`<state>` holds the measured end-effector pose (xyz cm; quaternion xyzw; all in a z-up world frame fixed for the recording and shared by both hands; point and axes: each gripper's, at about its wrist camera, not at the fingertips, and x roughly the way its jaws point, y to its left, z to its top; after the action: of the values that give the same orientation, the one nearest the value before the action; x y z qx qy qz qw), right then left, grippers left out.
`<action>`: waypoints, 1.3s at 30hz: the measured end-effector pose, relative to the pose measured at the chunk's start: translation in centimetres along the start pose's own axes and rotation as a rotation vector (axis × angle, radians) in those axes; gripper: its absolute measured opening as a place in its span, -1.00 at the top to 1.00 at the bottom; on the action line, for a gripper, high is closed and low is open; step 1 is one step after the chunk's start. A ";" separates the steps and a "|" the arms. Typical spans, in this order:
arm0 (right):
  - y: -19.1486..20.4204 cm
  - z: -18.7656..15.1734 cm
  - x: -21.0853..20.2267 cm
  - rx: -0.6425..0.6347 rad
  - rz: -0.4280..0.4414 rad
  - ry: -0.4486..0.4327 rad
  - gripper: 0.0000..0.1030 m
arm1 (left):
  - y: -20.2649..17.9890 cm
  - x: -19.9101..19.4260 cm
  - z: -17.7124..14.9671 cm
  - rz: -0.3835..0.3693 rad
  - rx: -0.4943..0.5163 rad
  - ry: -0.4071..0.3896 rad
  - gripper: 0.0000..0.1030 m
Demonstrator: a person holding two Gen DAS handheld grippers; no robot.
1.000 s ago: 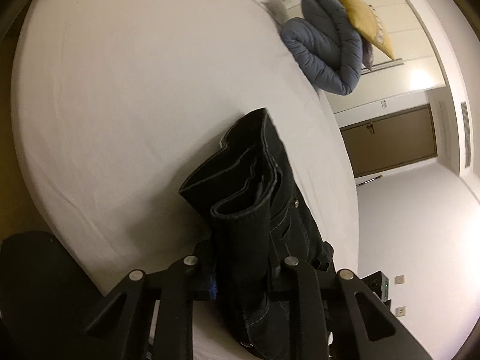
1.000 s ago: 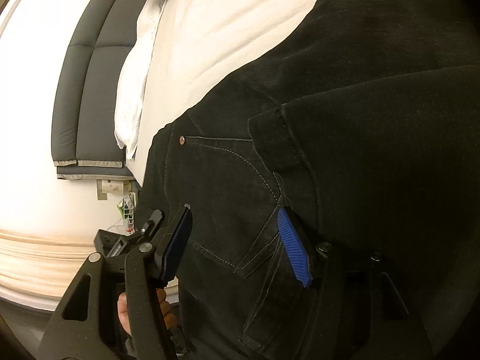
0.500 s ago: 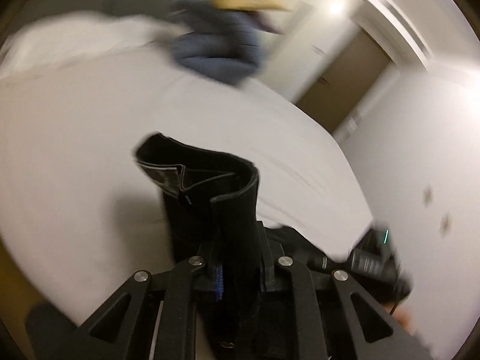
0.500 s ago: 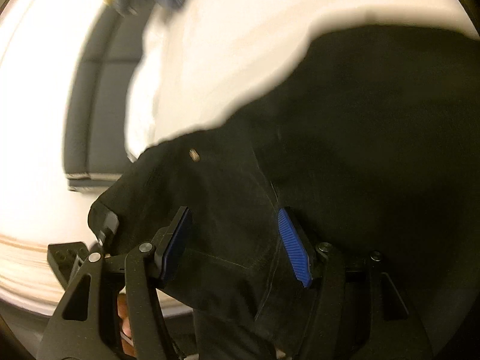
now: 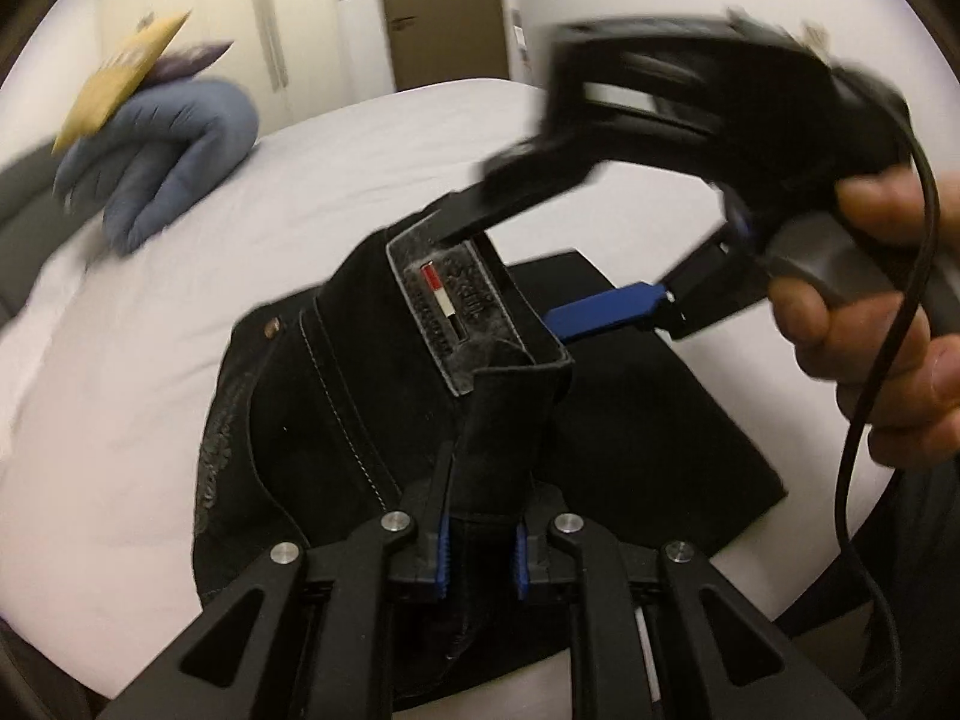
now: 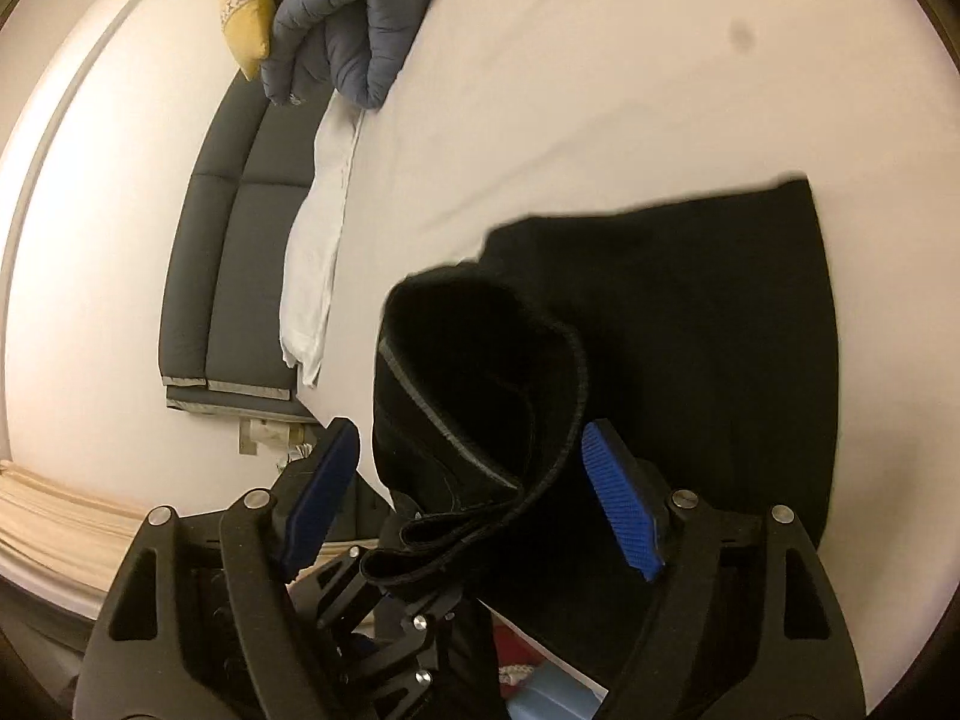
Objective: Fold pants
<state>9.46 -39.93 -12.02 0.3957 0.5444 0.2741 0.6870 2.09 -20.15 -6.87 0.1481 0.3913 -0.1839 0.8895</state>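
Left wrist view: the left gripper (image 5: 479, 546) is clamped on a bunched fold of the black pants (image 5: 372, 420), the fabric pinched between its blue pads and rising upright from the jaws. The waistband stands raised above the bed (image 5: 180, 312), its inner label patch (image 5: 447, 300) with a red and white tab facing the camera. The rest of the garment lies spread flat on the white sheet, toward the right and the near edge. The right gripper (image 5: 549, 273), blurred, enters from the upper right, held by a hand (image 5: 876, 324) with a black cable trailing over it; one black finger touches or nearly touches the top of the waistband, and one blue pad sits just beside the raised fabric on the right. Right wrist view: the right gripper (image 6: 474, 492) has its jaws spread wide, having just been opening; the looped waistband of the pants (image 6: 690, 348) stands between the blue pads (image 6: 621, 510) without either pad pressing on it. The left gripper's black linkage (image 6: 384, 606) is visible beneath the loop, holding the fabric from below. A folded blue-grey duvet (image 6: 360, 18) and a yellow cushion (image 6: 246, 12) rest at the far end of the bed, well apart from the pants. A dark grey headboard (image 6: 234, 252) runs along the left side of the bed
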 end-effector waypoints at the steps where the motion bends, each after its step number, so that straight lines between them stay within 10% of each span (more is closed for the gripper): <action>1: -0.2 -0.4 -0.1 -0.006 -0.010 -0.002 -0.51 | -0.6 0.1 0.0 0.011 0.031 0.002 0.71; 6: 1.0 -1.4 0.8 -0.099 -0.110 0.006 -0.41 | -2.1 0.3 -0.2 0.047 0.109 0.000 0.71; 16: -2.4 -2.5 1.3 -0.082 -0.167 0.012 0.68 | -4.2 0.6 -0.5 0.033 0.178 -0.010 0.71; 34: -6.1 -1.6 -3.9 -0.063 -0.191 -0.066 0.75 | -7.8 3.3 0.6 -0.046 0.280 -0.003 0.69; 39: -8.6 -2.1 -2.9 0.012 -0.122 -0.075 0.66 | -5.7 3.8 0.9 -0.120 0.234 0.018 0.25</action>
<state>6.22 -46.33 -17.92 0.3761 0.5428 0.2135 0.7199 2.54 -26.35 -9.79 0.2289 0.3832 -0.2798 0.8500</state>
